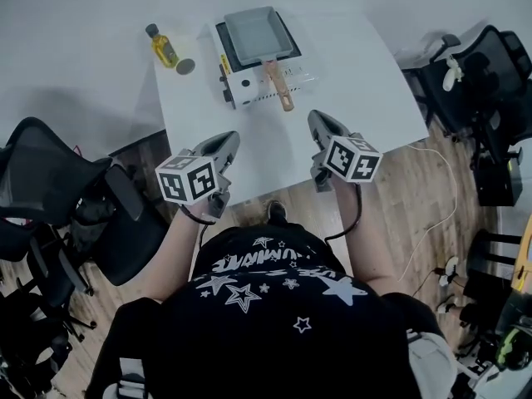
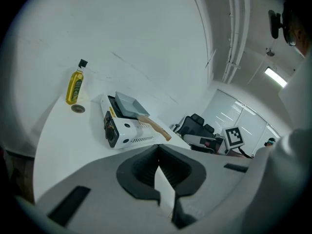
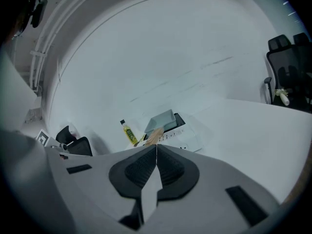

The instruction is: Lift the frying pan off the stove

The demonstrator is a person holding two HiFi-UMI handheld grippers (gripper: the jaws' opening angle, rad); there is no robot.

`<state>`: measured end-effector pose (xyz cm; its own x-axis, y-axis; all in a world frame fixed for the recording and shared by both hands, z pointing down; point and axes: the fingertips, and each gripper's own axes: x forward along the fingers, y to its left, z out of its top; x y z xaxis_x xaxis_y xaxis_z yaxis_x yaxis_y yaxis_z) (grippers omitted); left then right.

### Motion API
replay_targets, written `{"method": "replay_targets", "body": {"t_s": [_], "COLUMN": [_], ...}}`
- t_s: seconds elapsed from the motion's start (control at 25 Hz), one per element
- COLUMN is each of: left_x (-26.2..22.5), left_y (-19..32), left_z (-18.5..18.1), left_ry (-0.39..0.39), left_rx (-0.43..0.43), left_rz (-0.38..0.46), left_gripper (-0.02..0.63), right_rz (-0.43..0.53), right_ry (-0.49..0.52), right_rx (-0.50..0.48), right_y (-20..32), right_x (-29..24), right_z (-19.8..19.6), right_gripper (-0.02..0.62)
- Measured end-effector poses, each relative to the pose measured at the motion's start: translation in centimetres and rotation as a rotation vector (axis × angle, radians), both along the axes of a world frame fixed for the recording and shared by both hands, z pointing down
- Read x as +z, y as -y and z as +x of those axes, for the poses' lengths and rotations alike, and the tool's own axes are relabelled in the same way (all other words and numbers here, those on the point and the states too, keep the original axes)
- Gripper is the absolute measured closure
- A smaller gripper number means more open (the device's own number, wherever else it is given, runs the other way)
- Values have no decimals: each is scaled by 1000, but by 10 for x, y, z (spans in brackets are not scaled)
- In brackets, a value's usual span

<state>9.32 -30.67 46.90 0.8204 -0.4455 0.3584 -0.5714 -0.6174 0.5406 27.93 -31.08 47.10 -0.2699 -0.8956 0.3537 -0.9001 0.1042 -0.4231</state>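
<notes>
Nearest the camera are two grippers, one in each of the person's hands, over the near edge of the white table [image 1: 357,81]. The left gripper [image 1: 230,140] has its jaws pressed together with nothing between them, as the left gripper view shows. The right gripper [image 1: 319,124] also has its jaws together and empty in its own view. Both are well apart from the stove.

Farther along the table stands one white portable gas stove [image 1: 249,86]. On it sits one grey rectangular frying pan [image 1: 256,33], and its single wooden handle [image 1: 279,84] reaches back toward the person. Left of the stove stands one yellow oil bottle [image 1: 163,48]. One small round cap [image 1: 185,66] lies just beside the bottle.

Only the head view shows the wooden floor, one black office chair [image 1: 50,181] at the left and more chairs at the right. I cannot tell how many chairs are at the right. The left gripper view alone shows the stove's black knob side [image 2: 111,129] and the right gripper's marker cube [image 2: 235,136]. In the right gripper view the jaw tips hide part of the handle.
</notes>
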Motion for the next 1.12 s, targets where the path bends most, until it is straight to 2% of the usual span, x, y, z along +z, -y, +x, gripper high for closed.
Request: {"method": "replay_targets", "body": {"t_s": [0.28, 0.36, 0.4, 0.52, 0.68, 0.84, 1.12], "left_x": [-2, -2, -2, -2, 6, 14, 27], "left_y": [17, 22, 24, 28, 32, 44, 63], "left_z": [39, 51, 58, 77, 101, 113, 135], "left_ry": [-16, -41, -66, -148, -237, -301, -342], "left_rx": [-24, -24, -22, -22, -15, -26, -48], "left_rz": [-10, -27, -43, -112, -262, -358, -429], "left_gripper": [587, 523, 489, 446, 393, 376, 376], "right_rz": [10, 6, 5, 3, -3, -10, -34], "right_ry": [21, 16, 16, 33, 46, 54, 91], "right_rx": [-53, -69, -77, -110, -154, -182, -267], "right_y": [28, 34, 37, 45, 57, 72, 85], "right_x": [1, 3, 3, 4, 7, 9, 16], "right_z": [19, 22, 24, 29, 36, 38, 31], "right_gripper": [588, 587, 586, 586, 587, 587, 588]}}
